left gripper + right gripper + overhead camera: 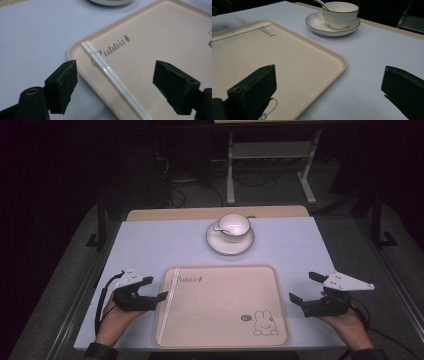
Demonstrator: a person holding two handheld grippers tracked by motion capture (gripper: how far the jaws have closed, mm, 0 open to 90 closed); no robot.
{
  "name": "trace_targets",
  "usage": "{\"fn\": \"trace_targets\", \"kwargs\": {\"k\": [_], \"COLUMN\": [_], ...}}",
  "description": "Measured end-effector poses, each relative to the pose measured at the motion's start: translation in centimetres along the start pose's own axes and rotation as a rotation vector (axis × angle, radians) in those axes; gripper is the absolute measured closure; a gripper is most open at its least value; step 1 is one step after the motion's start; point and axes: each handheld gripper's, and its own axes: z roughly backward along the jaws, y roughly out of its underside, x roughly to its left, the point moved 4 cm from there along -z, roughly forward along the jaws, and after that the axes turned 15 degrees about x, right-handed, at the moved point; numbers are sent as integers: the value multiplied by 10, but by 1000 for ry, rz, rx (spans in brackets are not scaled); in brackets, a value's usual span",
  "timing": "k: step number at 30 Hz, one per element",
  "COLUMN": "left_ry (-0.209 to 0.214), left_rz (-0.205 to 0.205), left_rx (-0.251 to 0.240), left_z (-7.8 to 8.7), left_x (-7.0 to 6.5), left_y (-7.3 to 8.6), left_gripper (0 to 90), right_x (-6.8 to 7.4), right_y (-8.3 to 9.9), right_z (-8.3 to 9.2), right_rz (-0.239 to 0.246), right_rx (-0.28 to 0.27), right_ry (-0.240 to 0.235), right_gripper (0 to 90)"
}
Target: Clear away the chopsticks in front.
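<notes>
Worktop (150, 245): matte pale sheet. Tray (222, 332): beige, smooth, rounded corners; two thin white chopsticks (169, 295) along its left edge. Ribbed bowl (234, 225) with spoon (219, 227) on saucer (225, 247) beyond. My left gripper (155, 288) and right gripper (303, 287): jaws spread wide, empty.

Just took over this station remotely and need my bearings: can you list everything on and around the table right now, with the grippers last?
Tray: one, beige, rabbit print, near centre of the table.
Chopsticks: one pair, white, lying side by side along the tray's left edge.
Saucer: one, white with dark rim, beyond the tray.
Bowl: one, white, on the saucer.
Spoon: one, white, resting in the bowl.
Table: one, pale blue-white top, wooden far edge.
Metal stand: one, grey, on the floor behind.
Left gripper: black, open, at the tray's left edge.
Right gripper: black, open, right of the tray.
</notes>
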Motion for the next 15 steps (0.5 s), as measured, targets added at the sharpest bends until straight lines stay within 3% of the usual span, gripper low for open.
{"fn": "trace_targets", "kwargs": {"k": [6,15], "left_ry": [-11,-13], "left_rz": [24,14], "left_rx": [-31,-20], "left_z": [6,4], "left_x": [4,3], "left_y": [17,19], "left_gripper": [168,167], "right_x": [3,3], "right_y": [-2,-4], "right_z": [0,-4], "right_rz": [5,18], "right_rx": [-4,0], "right_ry": [-10,-17], "right_gripper": [0,0]}}
